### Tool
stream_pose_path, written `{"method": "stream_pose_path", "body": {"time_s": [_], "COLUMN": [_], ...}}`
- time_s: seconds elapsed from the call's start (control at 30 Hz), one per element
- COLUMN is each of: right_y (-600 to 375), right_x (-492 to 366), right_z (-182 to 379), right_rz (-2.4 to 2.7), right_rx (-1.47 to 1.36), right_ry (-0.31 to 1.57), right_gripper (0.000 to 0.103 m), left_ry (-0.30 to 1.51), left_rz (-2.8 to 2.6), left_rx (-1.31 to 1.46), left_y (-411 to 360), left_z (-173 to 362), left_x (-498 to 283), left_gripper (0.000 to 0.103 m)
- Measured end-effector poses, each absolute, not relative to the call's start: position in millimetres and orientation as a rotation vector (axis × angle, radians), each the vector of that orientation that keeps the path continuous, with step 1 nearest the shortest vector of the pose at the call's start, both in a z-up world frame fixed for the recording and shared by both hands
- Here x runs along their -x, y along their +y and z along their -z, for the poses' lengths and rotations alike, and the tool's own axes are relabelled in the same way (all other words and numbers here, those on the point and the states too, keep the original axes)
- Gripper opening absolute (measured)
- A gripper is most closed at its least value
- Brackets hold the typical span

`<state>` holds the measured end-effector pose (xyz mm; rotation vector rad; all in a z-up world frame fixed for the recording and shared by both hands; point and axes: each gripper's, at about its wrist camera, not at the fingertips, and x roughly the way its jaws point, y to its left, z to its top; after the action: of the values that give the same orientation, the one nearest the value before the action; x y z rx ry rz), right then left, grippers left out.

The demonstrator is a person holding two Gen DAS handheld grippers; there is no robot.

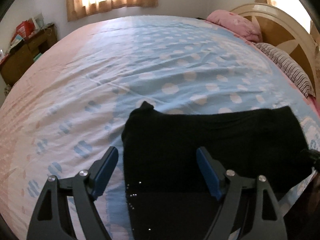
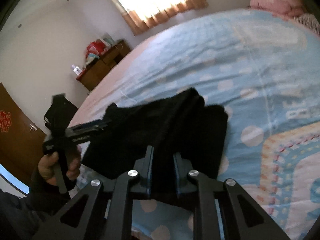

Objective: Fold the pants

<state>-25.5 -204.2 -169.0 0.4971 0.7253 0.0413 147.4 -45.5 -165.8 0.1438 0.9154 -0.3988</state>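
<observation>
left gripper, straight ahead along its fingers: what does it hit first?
Most likely the black pants. The left gripper is open and angled down, with the dark cloth lying between and just beyond its fingers. The bedsheet comes only past that. Depth is hard to judge through the fisheye.

You are working in a bedroom of a home. A large bed [image 1: 152, 64] fills most of the view, covered with a blue and pink sheet with white dots. At its head you see a pale wooden headboard [image 1: 280, 32], a pink pillow [image 1: 236, 23] and a striped pillow [image 1: 288, 66]. A window with short brown curtains [image 1: 112, 0] lets bright daylight in. Beside the bed stands a low wooden cabinet [image 1: 26, 54] with boxes on top, and a brown door [image 2: 14, 132] is in the wall.
</observation>
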Motion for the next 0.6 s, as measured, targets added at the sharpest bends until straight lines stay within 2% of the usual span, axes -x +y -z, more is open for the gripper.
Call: {"method": "stream_pose_path", "body": {"time_s": [0.1,0.27,0.43,0.6], "right_y": [-211.3,-229.7,-237.1,-228.4], "right_x": [36.2,38.9,41.5,40.8], "right_z": [168.3,203.9,206.5,178.4], "right_rz": [-0.009,0.04,0.026,0.094], "right_rx": [-0.521,-0.606,-0.646,-0.534], "right_ry": [0.718,0.799,0.787,0.733], "right_gripper": [0.018,0.018,0.019,0.029], "left_ry": [0.909,0.922,0.915,0.914], "left_rz": [0.396,0.402,0.393,0.39], "left_rx": [-0.156,-0.156,-0.158,-0.156], "left_y": [-47.5,-47.5,-46.2,-45.5], "left_z": [171.2,177.4,179.0,177.8], "left_x": [-147.3,-145.7,-147.1,-144.6], "left_gripper": [0.093,0.095,0.099,0.099]}}
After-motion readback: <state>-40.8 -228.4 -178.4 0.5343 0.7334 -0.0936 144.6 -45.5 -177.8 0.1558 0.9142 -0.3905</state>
